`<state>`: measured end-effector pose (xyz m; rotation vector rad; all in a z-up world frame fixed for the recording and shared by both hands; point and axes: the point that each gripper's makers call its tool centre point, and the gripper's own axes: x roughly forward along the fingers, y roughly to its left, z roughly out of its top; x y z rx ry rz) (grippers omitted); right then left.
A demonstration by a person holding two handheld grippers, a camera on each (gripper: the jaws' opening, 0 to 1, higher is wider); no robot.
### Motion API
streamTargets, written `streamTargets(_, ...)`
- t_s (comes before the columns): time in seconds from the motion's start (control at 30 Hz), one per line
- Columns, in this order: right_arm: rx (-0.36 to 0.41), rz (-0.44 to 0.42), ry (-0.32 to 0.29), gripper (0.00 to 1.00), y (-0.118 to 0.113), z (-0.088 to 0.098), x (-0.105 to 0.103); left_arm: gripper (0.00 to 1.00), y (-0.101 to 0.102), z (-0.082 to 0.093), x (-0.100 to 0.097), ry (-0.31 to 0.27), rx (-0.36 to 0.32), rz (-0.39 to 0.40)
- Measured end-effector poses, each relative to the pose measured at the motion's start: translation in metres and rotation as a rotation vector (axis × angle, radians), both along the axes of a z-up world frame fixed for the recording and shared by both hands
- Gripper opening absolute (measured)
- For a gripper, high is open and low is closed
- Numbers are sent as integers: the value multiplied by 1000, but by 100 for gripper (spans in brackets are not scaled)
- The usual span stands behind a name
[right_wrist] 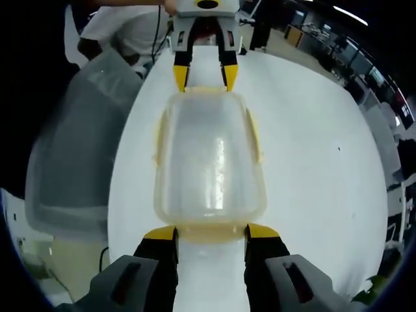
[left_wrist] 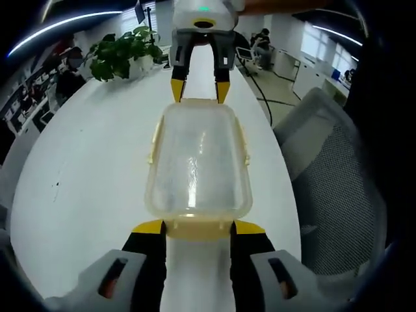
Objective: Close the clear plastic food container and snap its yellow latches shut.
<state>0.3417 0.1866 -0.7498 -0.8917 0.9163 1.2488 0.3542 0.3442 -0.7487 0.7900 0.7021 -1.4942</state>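
Note:
A clear plastic food container with its lid on lies lengthwise on the white table. Yellow latches run along its long sides and stick out slightly. My left gripper is open, its yellow tips either side of the near end latch. At the far end my right gripper stands the same way. In the right gripper view the container fills the middle. The right gripper is open around its end latch, and the left gripper straddles the opposite end.
A potted plant stands at the table's far left. A grey mesh chair sits close along the table's edge, seen also as the chair. A person in a white shirt stands behind it. Desks and people fill the background.

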Motion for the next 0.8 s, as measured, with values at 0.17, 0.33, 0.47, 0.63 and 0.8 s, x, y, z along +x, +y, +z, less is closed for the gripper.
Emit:
streamTargets(0.17,-3,-3,-5,38,-5,0,1,36,-6,0,2,-2,3,-5)
streamTargets(0.33,-4,-8,-10,38,-14,0,1,36,-14,0,3,-6,-1,-7)
streamTargets(0.47,-6,-11,-12,38,-19,-1,0,36,-19,-2,3,-10,0,-10)
streamTargets(0.63,-10,-17,-10,38,-25,-4,-2,36,-25,-4,2,-7,-4,-15)
streamTargets(0.8,-17,-20,-6,38,-31,-7,-3,36,-31,-7,1,-7,-6,-16)
